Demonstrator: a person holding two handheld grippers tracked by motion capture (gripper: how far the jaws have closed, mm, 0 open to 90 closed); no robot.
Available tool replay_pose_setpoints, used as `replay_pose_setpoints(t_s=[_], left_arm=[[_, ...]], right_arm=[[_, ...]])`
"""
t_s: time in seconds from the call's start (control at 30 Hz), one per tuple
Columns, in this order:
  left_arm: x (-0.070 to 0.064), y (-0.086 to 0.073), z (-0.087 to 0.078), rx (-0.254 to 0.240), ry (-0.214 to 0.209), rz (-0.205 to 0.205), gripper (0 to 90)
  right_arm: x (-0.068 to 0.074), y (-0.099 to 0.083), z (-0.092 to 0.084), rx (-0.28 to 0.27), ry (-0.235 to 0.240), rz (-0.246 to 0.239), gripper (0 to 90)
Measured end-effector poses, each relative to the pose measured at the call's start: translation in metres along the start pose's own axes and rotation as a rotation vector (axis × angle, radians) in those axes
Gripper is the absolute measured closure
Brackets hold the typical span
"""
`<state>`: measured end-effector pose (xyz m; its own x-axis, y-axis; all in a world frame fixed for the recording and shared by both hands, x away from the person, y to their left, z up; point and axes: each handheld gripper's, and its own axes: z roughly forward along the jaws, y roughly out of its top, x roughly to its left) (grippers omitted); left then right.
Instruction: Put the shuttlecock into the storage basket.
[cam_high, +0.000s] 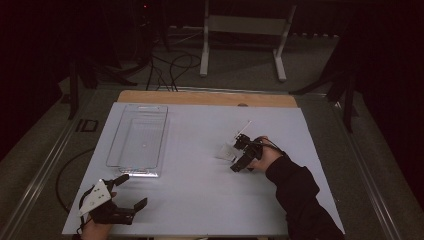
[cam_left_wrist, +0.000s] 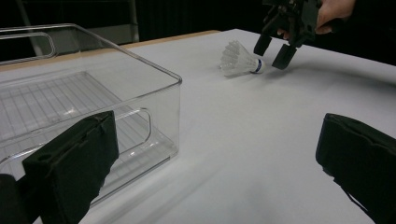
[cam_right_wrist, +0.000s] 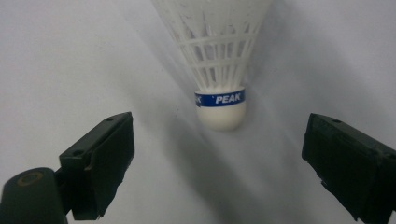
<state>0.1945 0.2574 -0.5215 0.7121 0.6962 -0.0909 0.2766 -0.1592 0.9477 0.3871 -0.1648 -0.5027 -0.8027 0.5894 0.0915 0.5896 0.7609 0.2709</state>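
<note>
Nearest the high camera, the left gripper (cam_high: 131, 191) sits at the table's near edge with its jaws spread wide and nothing between them; a clear plastic bin (cam_high: 136, 141) stands just beyond it, close to its left jaw in the left gripper view. Across the white table (cam_high: 200, 180), the right gripper (cam_high: 237, 155) is also wide open and holds nothing. A white shuttlecock (cam_right_wrist: 219, 56) lies on its side straight ahead of those jaws, its cork tip with the blue "PEAK" band pointing back between them, touching neither.
</note>
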Motion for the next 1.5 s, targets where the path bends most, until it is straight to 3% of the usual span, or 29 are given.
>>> replay_pose_setpoints(t_s=[0.13, 0.17, 0.3, 0.4, 0.53, 0.67, 0.7, 0.93, 1.1, 1.3, 1.5], left_arm=[[0.000, 0.000, 0.000, 0.000, -0.001, 0.000, 0.3], [0.000, 0.000, 0.000, -0.001, -0.001, -0.001, 0.3], [0.000, 0.000, 0.000, 0.000, -0.002, 0.001, 0.3], [0.000, 0.000, 0.000, 0.000, -0.001, 0.001, 0.3], [0.000, 0.000, 0.000, 0.001, -0.002, 0.000, 0.3], [0.000, 0.000, 0.000, 0.001, -0.003, 0.000, 0.3], [0.000, 0.000, 0.000, 0.001, -0.002, 0.001, 0.3], [0.001, 0.000, 0.000, -0.004, -0.009, -0.009, 0.3], [0.000, 0.000, 0.000, -0.002, -0.006, -0.006, 0.3], [0.000, 0.000, 0.000, 0.000, -0.005, -0.004, 0.3], [0.000, 0.000, 0.000, 0.000, -0.005, -0.005, 0.3]], right_arm=[[0.002, 0.003, 0.003, 0.014, -0.008, -0.011, 9.4], [0.003, 0.004, 0.005, 0.031, -0.012, -0.025, 14.8], [0.005, 0.006, 0.006, 0.042, -0.036, -0.024, 19.1], [0.004, 0.010, 0.006, 0.040, -0.067, -0.035, 30.9], [0.005, 0.012, 0.006, 0.047, -0.082, -0.054, 37.0], [0.006, 0.015, 0.007, 0.063, -0.089, -0.082, 43.5], [0.007, 0.016, 0.008, 0.073, -0.106, -0.108, 46.7], [0.006, 0.019, 0.012, 0.093, -0.103, -0.131, 54.5], [0.006, 0.021, 0.013, 0.111, -0.068, -0.134, 64.3], [0.004, 0.022, 0.013, 0.119, -0.050, -0.136, 65.6], [0.002, 0.019, 0.009, 0.114, -0.002, -0.182, 65.9]])
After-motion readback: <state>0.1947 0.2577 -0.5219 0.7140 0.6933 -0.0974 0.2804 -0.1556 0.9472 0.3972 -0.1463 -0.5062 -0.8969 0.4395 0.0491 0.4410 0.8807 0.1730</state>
